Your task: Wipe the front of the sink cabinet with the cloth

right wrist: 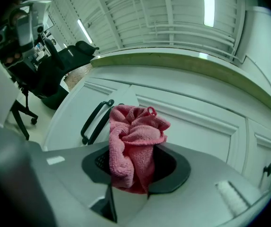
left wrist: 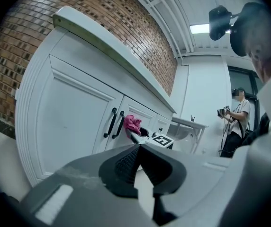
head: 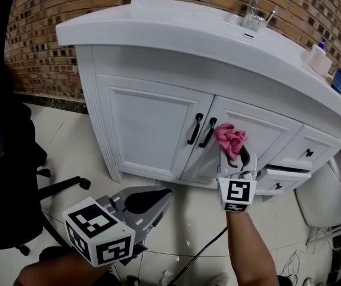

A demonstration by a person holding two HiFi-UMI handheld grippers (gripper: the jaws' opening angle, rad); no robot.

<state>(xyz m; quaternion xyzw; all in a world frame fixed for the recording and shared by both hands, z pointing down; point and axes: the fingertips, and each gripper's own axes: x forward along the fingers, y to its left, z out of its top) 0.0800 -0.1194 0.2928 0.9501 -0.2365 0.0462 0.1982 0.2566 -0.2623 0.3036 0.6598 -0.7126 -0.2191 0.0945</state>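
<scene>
A white sink cabinet (head: 152, 130) stands against a brick wall, with two black door handles (head: 201, 130) at its middle. My right gripper (head: 236, 155) is shut on a bunched pink cloth (head: 231, 140), which rests against the right-hand door just right of the handles. In the right gripper view the pink cloth (right wrist: 134, 145) fills the jaws, with the handles (right wrist: 95, 122) to its left. My left gripper (head: 164, 200) hangs low over the floor in front of the left door, shut and holding nothing. The left gripper view shows the pink cloth (left wrist: 132, 123) beside the handles (left wrist: 115, 123).
A black office chair (head: 9, 165) stands at the left. A small drawer (head: 287, 179) at the cabinet's lower right stands slightly out. Faucet (head: 255, 8) and bottles (head: 321, 58) sit on the sink top. A cable (head: 200, 252) trails on the tiled floor. A person (left wrist: 234, 122) stands far off.
</scene>
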